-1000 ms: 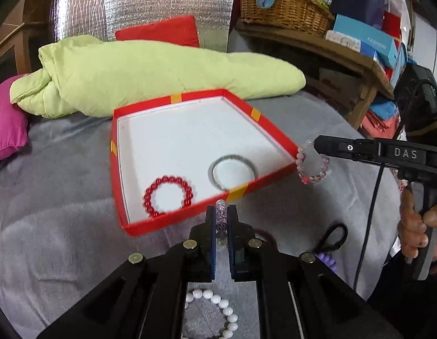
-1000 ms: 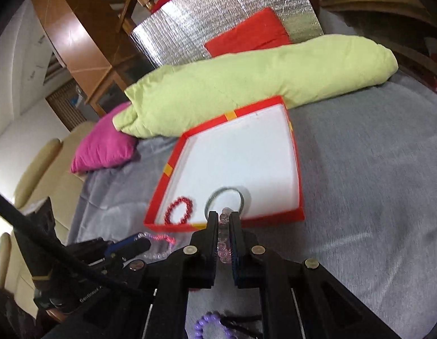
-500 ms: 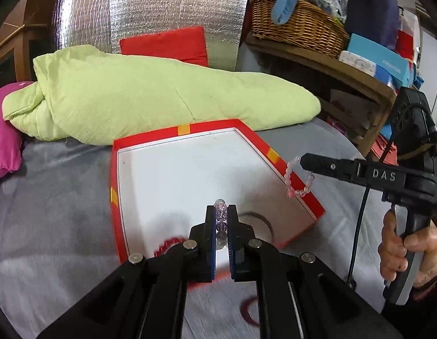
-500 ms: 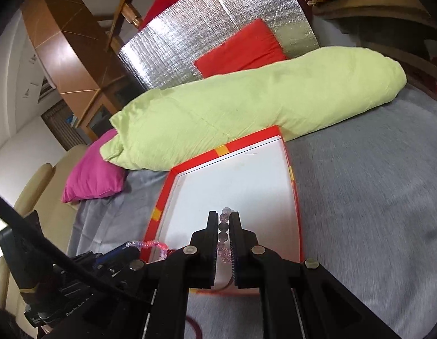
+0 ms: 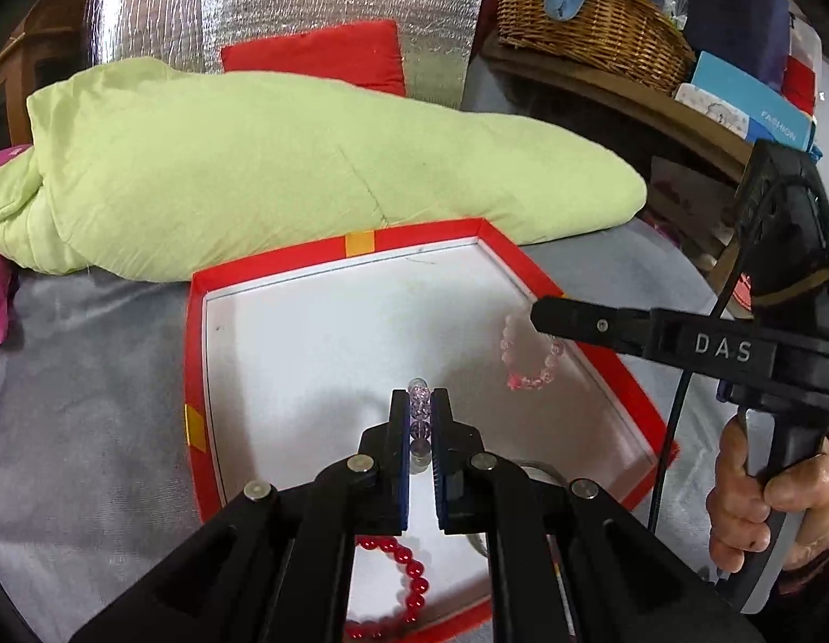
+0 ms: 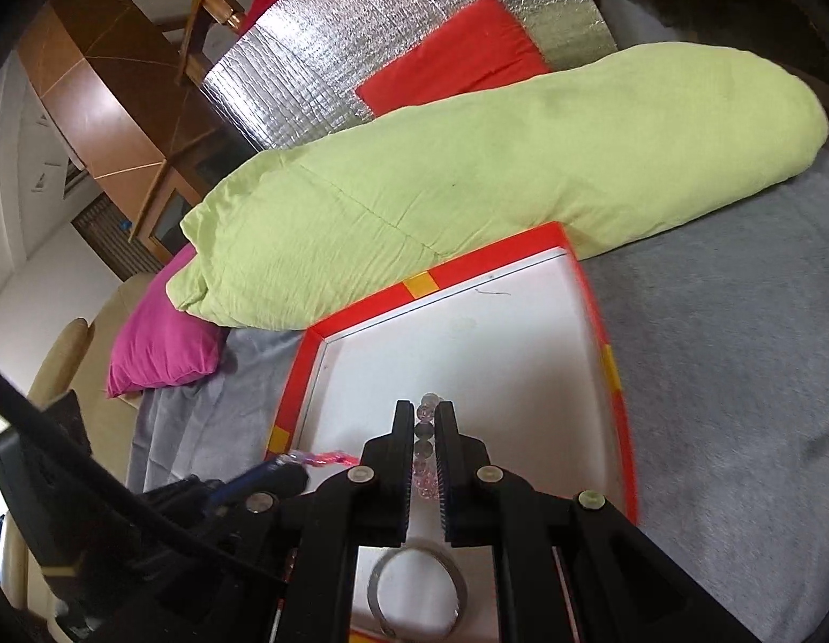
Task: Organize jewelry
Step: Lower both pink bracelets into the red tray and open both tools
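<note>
Both held over the white floor of the red box (image 5: pixel 200 353), each gripper clamped on its own beaded bracelet. Left gripper (image 5: pixel 420 407) pinching a pale purple bracelet (image 5: pixel 419 402) edge-on between the jaws, loop standing upright along the fingers, box floor directly beneath and ahead. Right gripper (image 6: pixel 426 418) closed on a clear pink bracelet (image 6: pixel 425 461), seen from the left wrist as a loop (image 5: pixel 527 359) dangling below the fingertip near the box's right wall. Probably a plain downward release for each, no reach needed; right bracelet closer to the wall, so some risk of draping over the rim. Already lying in the near part of the box: a red bead bracelet (image 5: pixel 409 578) and a grey bangle (image 6: pixel 417 589), well short of either drop spot. Box resting on a grey bedspread (image 6: pixel 736 402), soft and slightly rumpled, with a long green pillow (image 5: pixel 307 171) just behind, a magenta cushion (image 6: pixel 163 348) to the left, silver foil panel (image 5: pixel 286 5) and wicker basket (image 5: pixel 591 27) beyond.
</note>
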Available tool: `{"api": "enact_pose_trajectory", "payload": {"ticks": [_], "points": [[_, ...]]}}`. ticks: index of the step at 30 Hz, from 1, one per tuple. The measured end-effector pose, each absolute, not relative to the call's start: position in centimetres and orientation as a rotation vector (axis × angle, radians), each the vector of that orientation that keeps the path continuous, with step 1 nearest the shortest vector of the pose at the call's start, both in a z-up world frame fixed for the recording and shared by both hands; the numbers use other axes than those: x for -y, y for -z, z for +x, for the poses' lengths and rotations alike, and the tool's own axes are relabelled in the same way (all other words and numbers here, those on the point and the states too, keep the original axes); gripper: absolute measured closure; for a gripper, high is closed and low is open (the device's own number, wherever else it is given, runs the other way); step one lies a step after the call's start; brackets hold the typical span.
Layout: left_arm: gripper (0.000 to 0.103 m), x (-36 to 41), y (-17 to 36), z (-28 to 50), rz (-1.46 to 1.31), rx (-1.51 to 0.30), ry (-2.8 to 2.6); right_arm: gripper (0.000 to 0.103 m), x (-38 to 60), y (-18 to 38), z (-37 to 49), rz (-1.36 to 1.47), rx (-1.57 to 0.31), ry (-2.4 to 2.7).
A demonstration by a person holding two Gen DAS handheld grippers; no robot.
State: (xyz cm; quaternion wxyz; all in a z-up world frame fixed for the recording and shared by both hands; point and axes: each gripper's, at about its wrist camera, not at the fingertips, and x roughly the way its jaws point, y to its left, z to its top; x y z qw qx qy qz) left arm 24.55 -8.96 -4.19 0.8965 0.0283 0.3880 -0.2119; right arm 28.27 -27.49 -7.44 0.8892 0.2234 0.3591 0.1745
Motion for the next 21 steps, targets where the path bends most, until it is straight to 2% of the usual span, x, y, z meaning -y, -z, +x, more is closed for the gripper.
{"api": "enact_pose_trajectory", "payload": {"ticks": [15, 16, 17, 19, 21], "points": [[0.095, 9.0, 5.9, 25.3, 0.131, -0.879, 0.332, 0.091, 28.0, 8.3, 28.7, 0.461, -0.78, -0.271], [0.094, 9.0, 5.7, 25.3, 0.127, -0.878, 0.33, 0.088, 28.3, 8.2, 28.6, 0.469, -0.784, -0.266], [0.092, 8.9, 5.6, 25.3, 0.127, -0.876, 0.327, 0.079, 28.6, 8.1, 28.5, 0.482, -0.784, -0.267], [0.088, 8.8, 5.4, 25.0, 0.136, -0.871, 0.31, 0.071, 29.2, 7.9, 28.2, 0.496, -0.767, -0.251], [0.079, 8.6, 5.2, 24.7, 0.135, -0.874, 0.3, 0.071, 29.6, 7.5, 27.8, 0.493, -0.762, -0.246]]}}
